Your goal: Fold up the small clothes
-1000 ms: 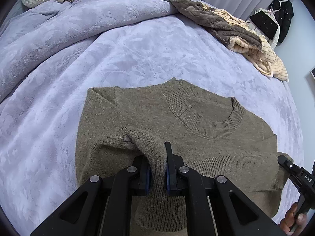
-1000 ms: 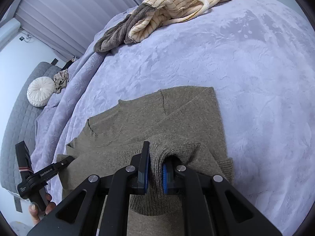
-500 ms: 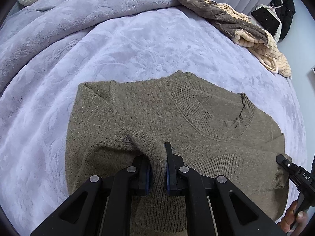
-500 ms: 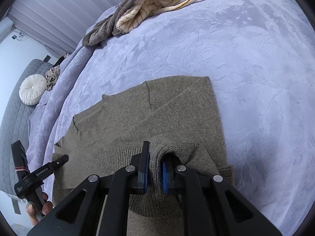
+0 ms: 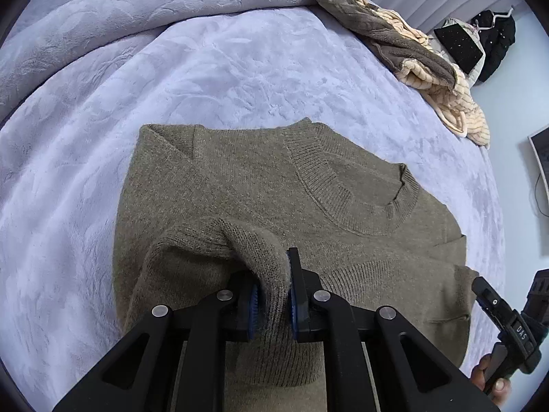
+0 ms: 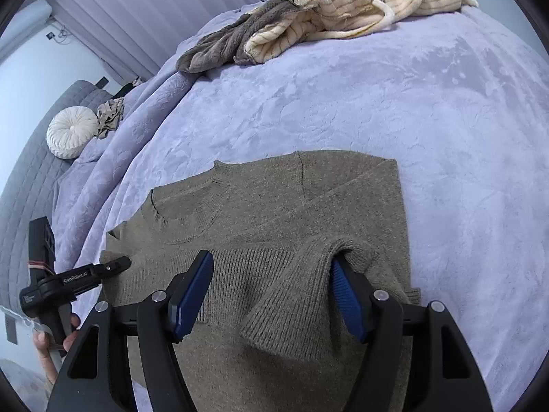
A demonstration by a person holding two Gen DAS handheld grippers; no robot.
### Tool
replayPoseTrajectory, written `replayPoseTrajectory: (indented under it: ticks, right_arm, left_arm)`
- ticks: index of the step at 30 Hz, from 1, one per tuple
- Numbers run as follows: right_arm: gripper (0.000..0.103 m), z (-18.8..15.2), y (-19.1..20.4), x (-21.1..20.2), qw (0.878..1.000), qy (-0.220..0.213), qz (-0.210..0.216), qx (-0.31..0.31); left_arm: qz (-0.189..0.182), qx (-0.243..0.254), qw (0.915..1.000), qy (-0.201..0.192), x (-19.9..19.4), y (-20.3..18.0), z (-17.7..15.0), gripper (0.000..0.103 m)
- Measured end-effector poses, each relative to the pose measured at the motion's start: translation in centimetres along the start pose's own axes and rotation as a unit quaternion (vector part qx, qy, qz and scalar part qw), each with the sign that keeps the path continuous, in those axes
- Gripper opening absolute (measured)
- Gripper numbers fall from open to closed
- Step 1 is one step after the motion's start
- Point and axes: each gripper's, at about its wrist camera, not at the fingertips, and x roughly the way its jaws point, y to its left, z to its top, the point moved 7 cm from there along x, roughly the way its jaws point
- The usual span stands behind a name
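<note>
The bed has a soft purple blanket on top. A green sweater lies flat on it. Far back sit a brown and yellow clothes pile and a round white pillow.

Both wrist cams are hovering close over the same sweater, facing across the bed from opposite sides.

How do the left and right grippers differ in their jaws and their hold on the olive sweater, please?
The left gripper has its jaws shut on a fold of the olive sweater; the right gripper has its jaws spread wide, gripping nothing. Fabric bunches between the left jaws; between the right jaws it lies slack. Both sit over the hem folded towards the collar.
</note>
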Motion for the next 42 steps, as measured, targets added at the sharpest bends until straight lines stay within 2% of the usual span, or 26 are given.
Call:
replayPoseTrajectory:
  ticks: [1, 2, 3, 4, 5, 6, 9, 13, 16, 19, 20, 21, 22, 23, 24, 27, 30, 32, 33, 36, 37, 42]
  right_arm:
    - [0.072, -0.3, 0.1, -0.4, 1.0, 0.0, 0.004, -0.002]
    - [0.072, -0.7, 0.1, -0.7, 1.0, 0.002, 0.01, -0.001]
    - [0.072, -1.1, 0.1, -0.9, 1.0, 0.004, 0.015, -0.001]
    - [0.072, -1.4, 0.0, -1.0, 1.0, 0.005, 0.018, -0.002]
    - [0.072, -1.8, -0.1, -1.1, 1.0, 0.007, 0.018, -0.004]
    - [0.072, -2.2, -0.2, -1.0, 1.0, 0.011, 0.017, -0.006]
    - [0.072, -3.1, -0.3, -0.8, 1.0, 0.02, 0.021, -0.011]
    - [0.072, -4.0, 0.5, -0.4, 0.999, 0.03, 0.033, -0.028]
    - [0.072, -4.7, 1.2, 0.0, 0.998, 0.034, 0.037, -0.046]
    - [0.071, -4.7, 1.7, 0.7, 0.997, 0.035, 0.029, -0.062]
    - [0.07, -4.5, 1.9, 0.8, 0.997, 0.034, 0.026, -0.067]
    - [0.062, -4.4, 2.0, 0.9, 0.997, 0.032, 0.024, -0.072]
    - [0.047, -4.2, 2.1, 1.0, 0.996, 0.033, 0.021, -0.077]
    - [0.04, -4.0, 2.2, 1.1, 0.996, 0.034, 0.019, -0.081]
    - [0.031, -3.8, 2.2, 1.1, 0.996, 0.034, 0.019, -0.082]
    - [0.022, -2.7, 2.2, 0.9, 0.996, 0.019, 0.017, -0.088]
    - [0.022, -1.1, 2.3, 0.7, 0.996, 0.007, 0.025, -0.086]
    - [0.023, 0.3, 2.5, 0.9, 0.996, 0.004, 0.03, -0.079]
    - [0.027, 0.9, 2.5, 1.1, 0.997, 0.003, 0.033, -0.073]
    - [0.063, 2.9, 2.1, 1.5, 0.998, -0.004, 0.055, -0.037]
    - [0.069, 3.6, 1.8, 1.7, 0.998, -0.013, 0.053, -0.027]
    - [0.069, 5.8, 0.5, 3.0, 0.999, -0.018, 0.026, -0.011]
  left_arm:
    - [-0.014, -0.007, 0.9999, -0.001, -0.6, 0.2, -0.2, 0.016]
    - [-0.021, -0.013, 0.9997, -0.002, -1.1, 0.3, -0.4, 0.039]
    - [-0.022, -0.019, 0.9996, -0.007, -1.7, 0.7, -0.6, 0.057]
    - [-0.023, -0.021, 0.9993, -0.02, -2.4, 1.0, -0.8, 0.084]
    - [-0.025, -0.024, 0.9986, -0.041, -3.4, 1.4, -0.9, 0.086]
    - [-0.031, -0.022, 0.998, -0.051, -4.3, 1.5, -1.2, 0.086]
    - [-0.063, -0.013, 0.9969, -0.045, -5.4, 1.6, -2.6, 0.086]
    - [-0.095, 0.043, 0.9945, -0.004, -4.5, -0.9, -6.4, 0.086]
    - [-0.082, 0.095, 0.992, 0.016, -2.8, -3.5, -8.2, 0.086]
    - [-0.072, 0.106, 0.9915, 0.025, -0.9, -4.9, -7.6, 0.085]
    - [-0.073, 0.105, 0.9916, 0.023, -0.5, -5.1, -7.0, 0.072]
    - [-0.07, 0.106, 0.9916, 0.024, -0.1, -5.2, -6.5, 0.061]
    - [-0.069, 0.106, 0.9916, 0.028, 0.2, -5.3, -6.0, 0.041]
    - [-0.071, 0.104, 0.9916, 0.03, 0.3, -5.3, -5.6, 0.029]
    - [-0.071, 0.103, 0.9917, 0.028, 0.4, -5.3, -5.2, 0.028]
    - [-0.065, 0.113, 0.9915, 0.005, -0.5, -5.7, -3.9, 0.029]
    - [-0.067, 0.119, 0.9903, -0.026, -1.9, -6.4, -2.0, 0.029]
    - [-0.064, 0.115, 0.9907, -0.033, -2.1, -6.7, -0.6, 0.029]
    - [-0.066, 0.11, 0.9912, -0.032, -2.0, -6.7, 0.0, 0.029]
    - [-0.071, 0.091, 0.993, -0.025, -1.0, -6.5, 1.9, 0.029]
    - [-0.071, 0.083, 0.9938, -0.022, -0.6, -6.2, 2.4, 0.029]
    - [-0.092, 0.049, 0.9943, -0.019, 0.7, -5.4, 4.9, 0.029]
